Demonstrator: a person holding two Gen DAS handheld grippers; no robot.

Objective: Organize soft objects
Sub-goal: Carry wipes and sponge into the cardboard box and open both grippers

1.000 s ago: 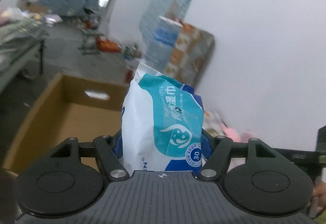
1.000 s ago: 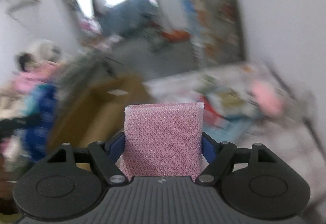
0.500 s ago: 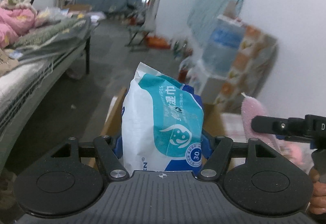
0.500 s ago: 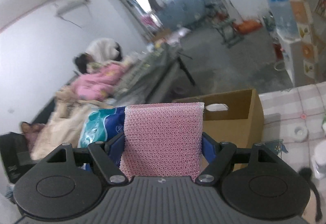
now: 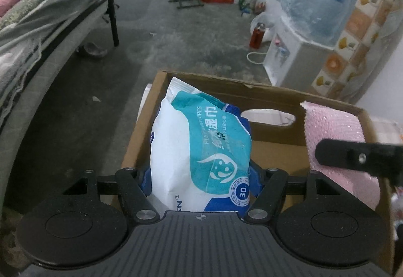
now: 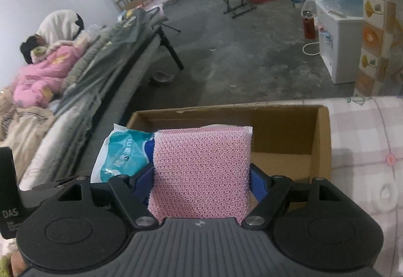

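left gripper (image 5: 201,176): clamped on wet wipes pack (image 5: 199,151), blue pads pressing both sides of its lower half; pack stands upright, top poking well above the fingers
wet wipes pack: white and teal soft pack, "30" badge low on the front; held over the open cardboard box (image 5: 274,100), toward the box's left side; seen in the right wrist view too (image 6: 121,153), just left of the sponge
right gripper (image 6: 201,181): closed on pink mesh sponge (image 6: 201,171), blue pads against its left and right edges; sponge upright and filling the gap
pink mesh sponge: square, netted pink cover; held above the box interior; in the left wrist view it shows at the right (image 5: 335,141) with a black gripper finger across it
cardboard box: brown, open top, oval handle cutout in one wall; sits at the edge of a table with a checked cloth (image 6: 365,141); floor of the box partly visible, contents cannot tell
both items vs box: both over the opening, side by side, pack left and sponge right; touching each other or not, cannot tell
bed (image 6: 83,90): left of the box, grey cover, pink blanket heap at the far end
water dispenser (image 5: 297,60): white, blue jug on top, against the right wall
floor (image 5: 176,32): bare grey concrete, folding stool and bottles at the back
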